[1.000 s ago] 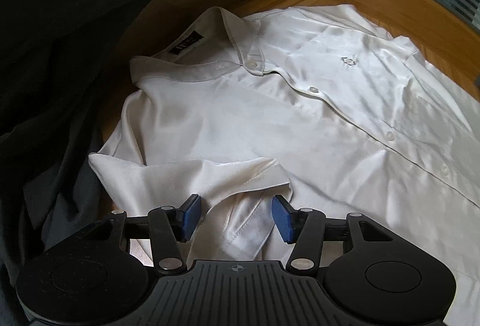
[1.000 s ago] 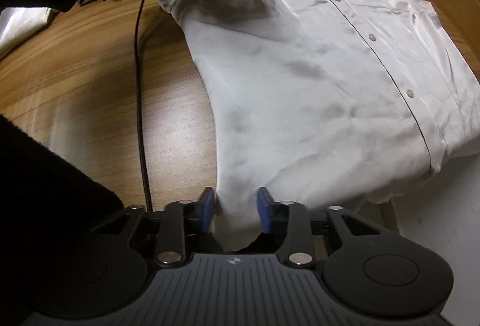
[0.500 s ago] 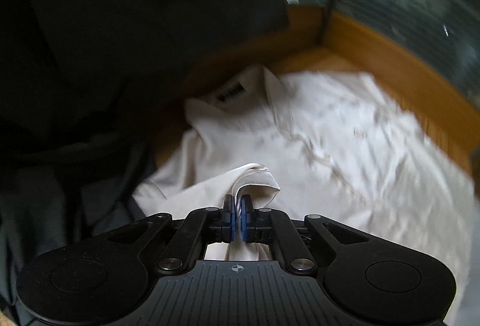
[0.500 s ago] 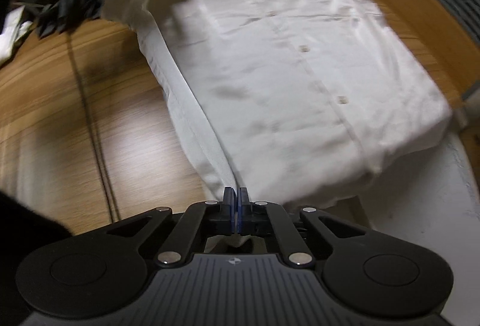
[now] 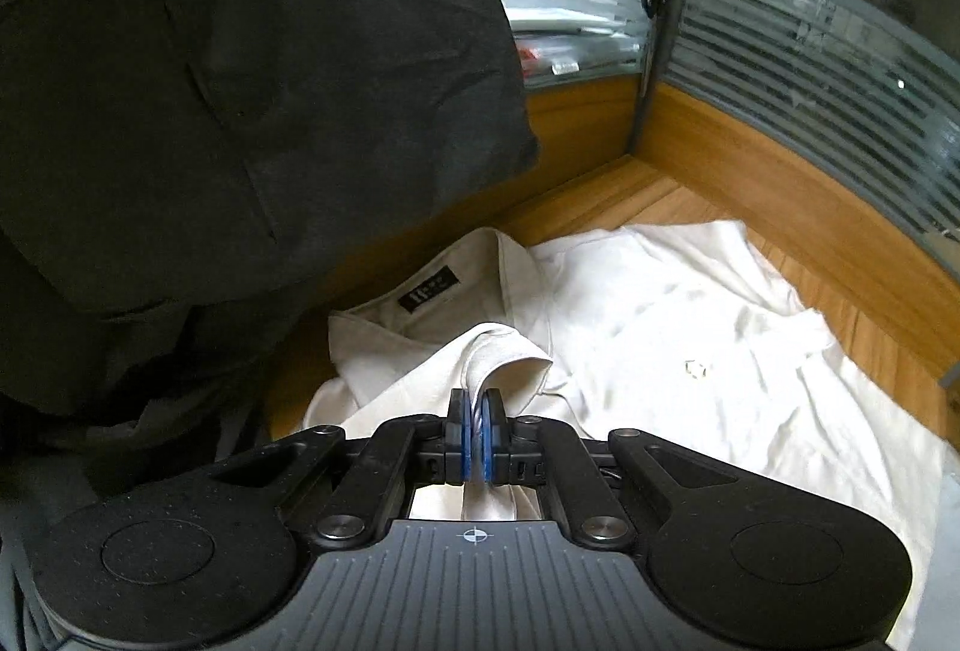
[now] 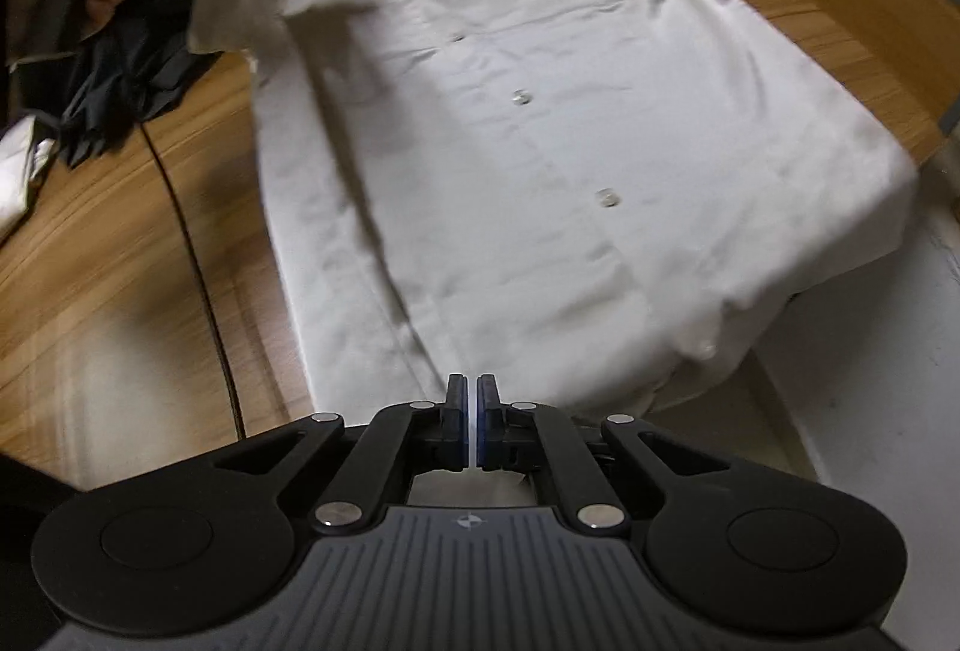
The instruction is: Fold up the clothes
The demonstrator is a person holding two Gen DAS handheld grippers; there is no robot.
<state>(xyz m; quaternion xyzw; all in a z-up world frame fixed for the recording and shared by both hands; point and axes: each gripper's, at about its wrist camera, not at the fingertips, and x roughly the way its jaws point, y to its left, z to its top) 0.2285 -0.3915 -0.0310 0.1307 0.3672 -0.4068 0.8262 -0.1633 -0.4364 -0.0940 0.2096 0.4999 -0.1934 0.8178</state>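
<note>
- Left gripper [image 5: 477, 434] clenched on the shirt [image 6: 540, 159]'s sleeve cuff [image 5: 504, 351], lower centre, lifting it for folding inward.
- Right gripper [image 6: 471, 426] fingers easing apart, hem edge between them.

Ahead of both tongs, the shirt [image 6: 540, 141] is smooth white cloth with a faint sheen. Under it the bench [image 6: 120, 291] is streaky brown wood grain, lightly glossy. The left tongs [image 5: 477, 435] are matt black plastic with blue pads [image 5: 493, 435].

Wooden wall [image 5: 780, 183] close beyond shirt [image 5: 690, 327]
</note>
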